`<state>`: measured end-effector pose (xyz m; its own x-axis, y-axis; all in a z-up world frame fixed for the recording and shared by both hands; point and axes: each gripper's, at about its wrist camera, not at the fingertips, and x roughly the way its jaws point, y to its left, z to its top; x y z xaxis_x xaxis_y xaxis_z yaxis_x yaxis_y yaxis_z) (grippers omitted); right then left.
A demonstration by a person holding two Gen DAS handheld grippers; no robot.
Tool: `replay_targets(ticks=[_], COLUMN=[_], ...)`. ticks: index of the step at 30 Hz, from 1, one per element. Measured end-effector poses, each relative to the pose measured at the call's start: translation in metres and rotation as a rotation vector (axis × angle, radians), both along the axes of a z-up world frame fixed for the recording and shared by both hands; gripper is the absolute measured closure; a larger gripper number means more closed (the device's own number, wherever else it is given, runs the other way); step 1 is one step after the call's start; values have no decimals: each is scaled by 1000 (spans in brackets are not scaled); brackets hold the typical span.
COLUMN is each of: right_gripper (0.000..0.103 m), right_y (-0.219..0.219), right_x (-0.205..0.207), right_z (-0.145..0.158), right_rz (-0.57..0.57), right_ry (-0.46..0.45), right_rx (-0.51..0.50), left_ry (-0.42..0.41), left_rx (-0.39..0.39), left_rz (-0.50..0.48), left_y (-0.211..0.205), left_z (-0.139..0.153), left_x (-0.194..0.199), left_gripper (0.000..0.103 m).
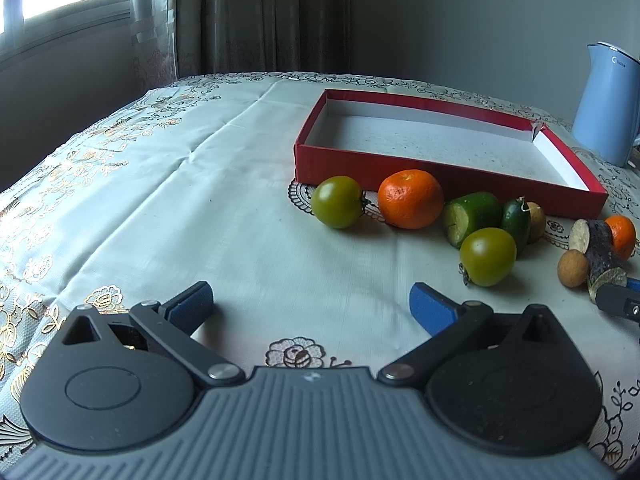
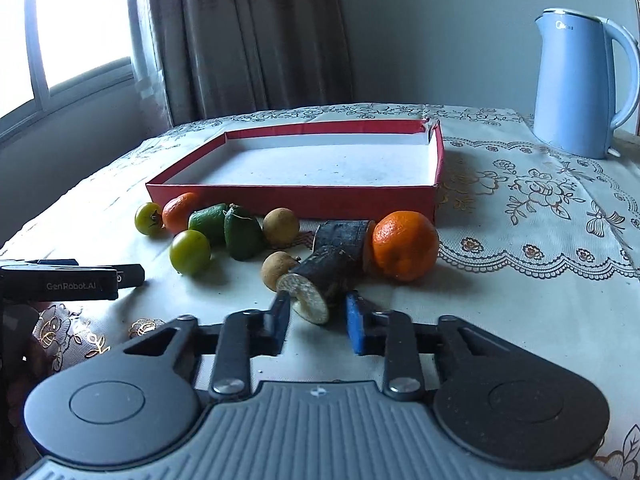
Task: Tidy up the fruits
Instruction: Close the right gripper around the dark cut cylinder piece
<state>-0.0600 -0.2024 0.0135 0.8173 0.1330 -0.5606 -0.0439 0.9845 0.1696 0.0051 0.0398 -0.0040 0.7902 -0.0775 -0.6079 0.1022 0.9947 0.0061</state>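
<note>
Right claw [image 2: 316,316] sits at the bottom of its view, w/ its two blue pads pressed on the sides of a dark stick piece [image 2: 320,284]. It is clamped on that piece, pale cut end facing the camera.

Left claw [image 1: 312,308] has its pads wide apart, nothing btwn them, just the tablecloth [image 1: 160,200] under it.

Biggest thing: the blue kettle [image 2: 576,88], far off and to the right of the right claw. Next, the red box [image 2: 296,200], straight ahead of the right claw, past the fruit, white inside.

Big orange [image 2: 404,244] lies just ahead and right of the right claw, touching a 2nd dark stick piece [image 2: 344,234]. Small orange [image 2: 180,210] is ahead and left, by the box wall. Two green cut pieces [image 2: 226,226] lie beside it. Two green tomatoes [image 2: 190,252] lie left of those. Two small brown round fruits [image 2: 280,266] lie just ahead, one touching the held piece.
</note>
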Motion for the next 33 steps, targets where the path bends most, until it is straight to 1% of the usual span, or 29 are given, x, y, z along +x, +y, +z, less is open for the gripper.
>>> replay_targets(ticks=[3, 7, 9, 10, 11, 12, 13, 14, 15, 16, 18, 20, 25, 26, 27, 29, 30, 32, 33], right_gripper=[84, 84, 83, 78, 71, 65, 44, 19, 11, 7, 7, 7, 8, 14, 19, 45, 50, 51, 54], right_y=[0, 0, 1, 2, 4, 5, 6, 7, 8, 10, 15, 17, 24, 26, 28, 32, 32, 34, 34], right_x=[-1, -1, -2, -2, -2, -2, -3, -5, -7, -9, -10, -7, 4, 5, 6, 9, 11, 12, 13], right_z=[0, 1, 2, 2, 3, 4, 6, 8, 10, 13, 17, 19, 18, 17, 16, 13, 11, 7, 6], right_rz=[6, -9, -9, -9, -12, -19, -29, -45, -63, -78, -77, -82, -114, -121, -125, -128, -126, -134, -136], right_ry=[-5, 13, 16, 19, 20, 15, 2, -18, -41, -67, -101, -104, -58, -52, -45, -21, -4, 6, 9], right_rx=[9, 27, 29, 21, 9, -2, -9, -16, -25, -38, -63, -70, -47, -46, -53, -55, -47, -53, -57], left_ry=[0, 0, 0, 0, 0, 0, 0, 0, 0, 0, 0, 0, 0, 0, 0, 0, 0, 0, 0], left_rx=[0, 0, -1, 0, 0, -1, -1, -1, 0, -1, 0, -1, -1, -1, -1, -1, -2, -2, -2], left_rz=[0, 0, 0, 0, 0, 0, 0, 0, 0, 0, 0, 0, 0, 0, 0, 0, 0, 0, 0], left_y=[0, 0, 0, 0, 0, 0, 0, 0, 0, 0, 0, 0, 0, 0, 0, 0, 0, 0, 0], left_z=[0, 0, 0, 0, 0, 0, 0, 0, 0, 0, 0, 0, 0, 0, 0, 0, 0, 0, 0], left_x=[0, 0, 0, 0, 0, 0, 0, 0, 0, 0, 0, 0, 0, 0, 0, 0, 0, 0, 0], left_gripper=[0, 0, 0, 0, 0, 0, 0, 0, 0, 0, 0, 0, 0, 0, 0, 0, 0, 0, 0])
